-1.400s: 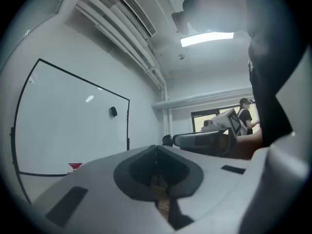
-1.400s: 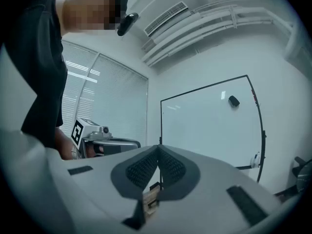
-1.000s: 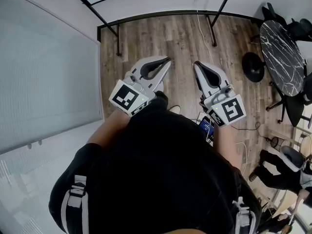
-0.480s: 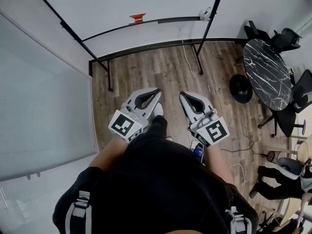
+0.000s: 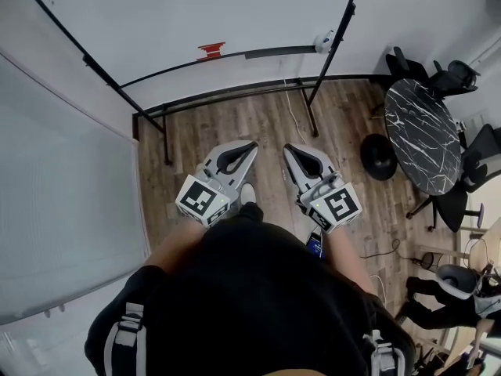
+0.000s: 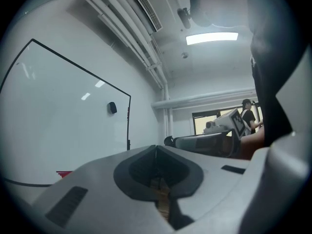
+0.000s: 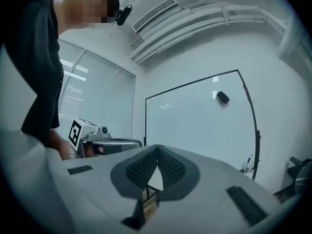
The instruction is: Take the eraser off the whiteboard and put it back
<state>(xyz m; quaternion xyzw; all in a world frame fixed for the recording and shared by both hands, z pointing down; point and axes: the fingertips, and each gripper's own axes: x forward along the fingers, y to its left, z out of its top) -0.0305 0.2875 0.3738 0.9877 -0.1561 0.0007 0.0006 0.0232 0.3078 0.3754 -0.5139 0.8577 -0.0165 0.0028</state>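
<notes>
Both clenched and empty, left gripper (image 5: pixel 252 146) and right gripper (image 5: pixel 288 149) face the whiteboard (image 7: pixel 195 126); unopened, they could knock the eraser (image 7: pixel 223 97), frame's upper right, to the floor (image 5: pixel 266 116)

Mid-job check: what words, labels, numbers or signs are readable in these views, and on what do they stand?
No readable words or numbers in any view.
Left marker cube: a black-and-white square pattern, no letters.
Right marker cube: the same kind of pattern, no letters.
Whiteboard: blank, no writing.
Red item at its lower edge: too small to read.
Eraser: dark, no print visible.
</notes>
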